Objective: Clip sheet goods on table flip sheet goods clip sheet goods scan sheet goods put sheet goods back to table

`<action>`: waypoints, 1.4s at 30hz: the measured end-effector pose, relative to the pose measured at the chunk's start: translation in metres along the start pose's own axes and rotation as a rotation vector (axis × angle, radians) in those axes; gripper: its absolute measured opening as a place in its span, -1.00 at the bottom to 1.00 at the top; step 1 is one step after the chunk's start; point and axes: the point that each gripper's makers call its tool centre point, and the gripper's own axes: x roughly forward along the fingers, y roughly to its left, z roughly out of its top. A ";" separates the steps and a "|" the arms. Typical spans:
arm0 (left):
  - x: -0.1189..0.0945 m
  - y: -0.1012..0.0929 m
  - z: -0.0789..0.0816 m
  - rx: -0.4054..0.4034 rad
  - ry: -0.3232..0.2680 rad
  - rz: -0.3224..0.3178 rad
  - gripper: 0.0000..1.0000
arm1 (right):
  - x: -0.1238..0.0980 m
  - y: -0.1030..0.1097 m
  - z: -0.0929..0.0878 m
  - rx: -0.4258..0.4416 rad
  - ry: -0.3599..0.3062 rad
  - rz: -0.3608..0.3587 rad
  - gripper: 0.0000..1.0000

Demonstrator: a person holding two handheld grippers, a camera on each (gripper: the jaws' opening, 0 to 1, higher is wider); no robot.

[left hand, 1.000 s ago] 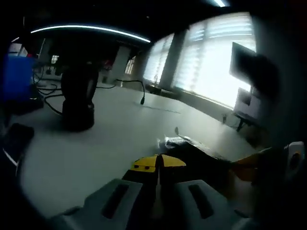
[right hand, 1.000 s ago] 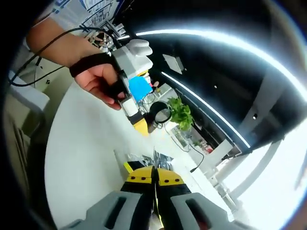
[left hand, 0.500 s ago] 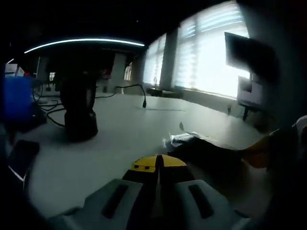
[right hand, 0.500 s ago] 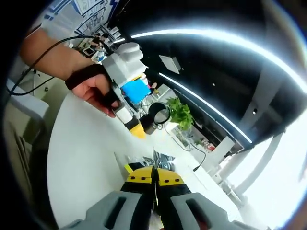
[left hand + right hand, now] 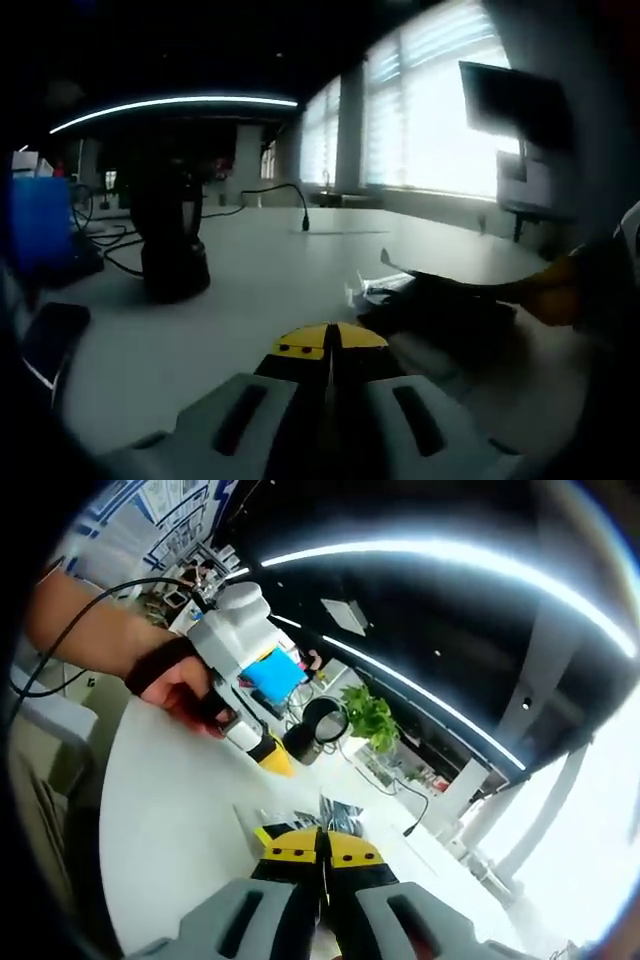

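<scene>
The sheet goods (image 5: 440, 308) are a dark, crinkly foil packet, held just above the white table (image 5: 270, 290) at the right of the left gripper view. A yellow jaw tip of my right gripper (image 5: 556, 297) pinches its far edge. In the right gripper view, my right gripper (image 5: 320, 844) is shut, with the packet (image 5: 335, 811) sticking out past its yellow tips. My left gripper (image 5: 330, 338) is shut with nothing between its jaws, to the left of the packet. A hand holds the left gripper (image 5: 270, 760) over the table, apart from the packet.
A black round device (image 5: 172, 245) stands on the table at the left, with cables (image 5: 285, 190) trailing behind it. A blue box (image 5: 35, 225) and a dark phone (image 5: 50, 335) lie further left. A green plant (image 5: 370, 715) stands beyond the black device (image 5: 318, 727). A monitor (image 5: 515, 100) stands by the windows.
My left gripper has drawn back from the packet, further to the left in the right gripper view. The packet stays clamped in my right gripper and now sits more level.
</scene>
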 end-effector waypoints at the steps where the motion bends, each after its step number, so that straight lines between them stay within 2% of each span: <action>1: 0.000 -0.001 -0.001 0.007 0.005 -0.003 -1.00 | -0.001 -0.001 0.000 0.002 -0.001 -0.004 -1.00; 4: -0.001 -0.006 -0.004 0.018 0.017 -0.020 -1.00 | -0.002 -0.006 0.001 0.013 -0.005 -0.020 -1.00; 8: -0.003 -0.006 -0.003 0.042 0.011 -0.009 -1.00 | -0.003 -0.011 -0.001 0.035 -0.005 -0.042 -1.00; 14: -0.006 -0.003 0.002 0.016 -0.023 0.000 -1.00 | -0.006 -0.019 -0.003 0.067 -0.005 -0.072 -1.00; 23: -0.007 -0.002 0.003 0.028 -0.029 0.006 -1.00 | -0.011 -0.036 -0.005 0.133 -0.014 -0.133 -1.00; 26: -0.007 -0.004 0.004 0.019 -0.037 -0.014 -1.00 | -0.014 -0.043 -0.007 0.159 -0.013 -0.157 -1.00; 36: -0.007 -0.006 0.002 0.038 -0.027 -0.014 -1.00 | -0.024 -0.061 -0.013 0.269 -0.033 -0.220 -1.00; 42: -0.008 -0.008 0.002 0.041 -0.025 -0.014 -1.00 | -0.029 -0.072 -0.015 0.300 -0.044 -0.263 -1.00</action>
